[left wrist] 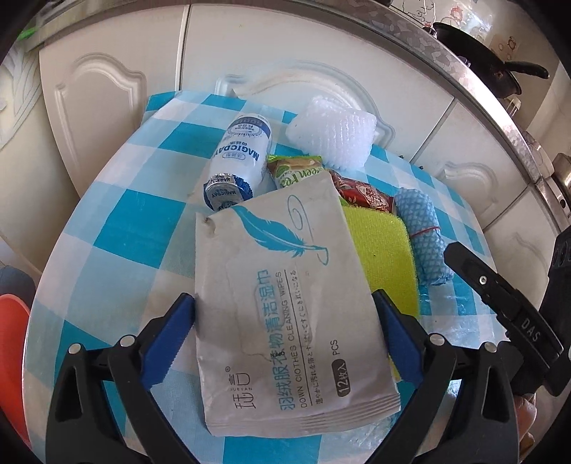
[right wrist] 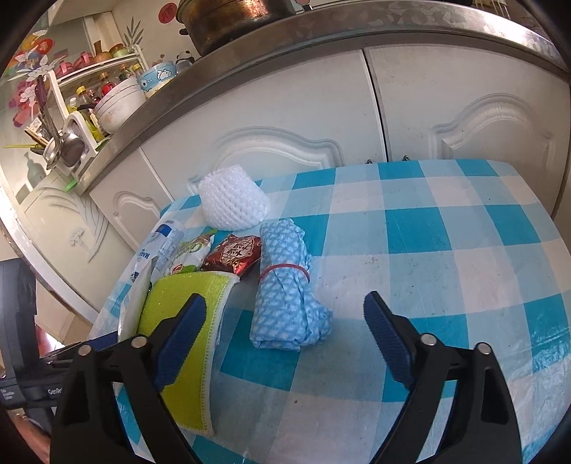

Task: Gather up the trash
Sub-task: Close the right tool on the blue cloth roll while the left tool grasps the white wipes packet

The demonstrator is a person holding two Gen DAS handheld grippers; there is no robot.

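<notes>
Checked blue tablecloth (left wrist: 117, 228) is carrying a wipes packet (left wrist: 282, 285), its long axis running near to far. Left gripper (left wrist: 285, 339) is straddling it wide open, pads not visibly pressing; right gripper (right wrist: 285, 335) is gaping, empty, before a rolled cloth (right wrist: 285, 285).

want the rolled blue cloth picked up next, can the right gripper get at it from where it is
Probably yes. The right gripper is open, its jaws standing apart on either side of the rolled blue cloth, which lies just ahead with only bare checked tablecloth around it. The yellow sponge sits off to one side, clear of the path.

You face white panelled cabinet doors (right wrist: 285, 117) beneath a steel-edged counter (right wrist: 321, 25); a table in blue-checked cloth (right wrist: 446, 232) stands before them, daylit.
</notes>
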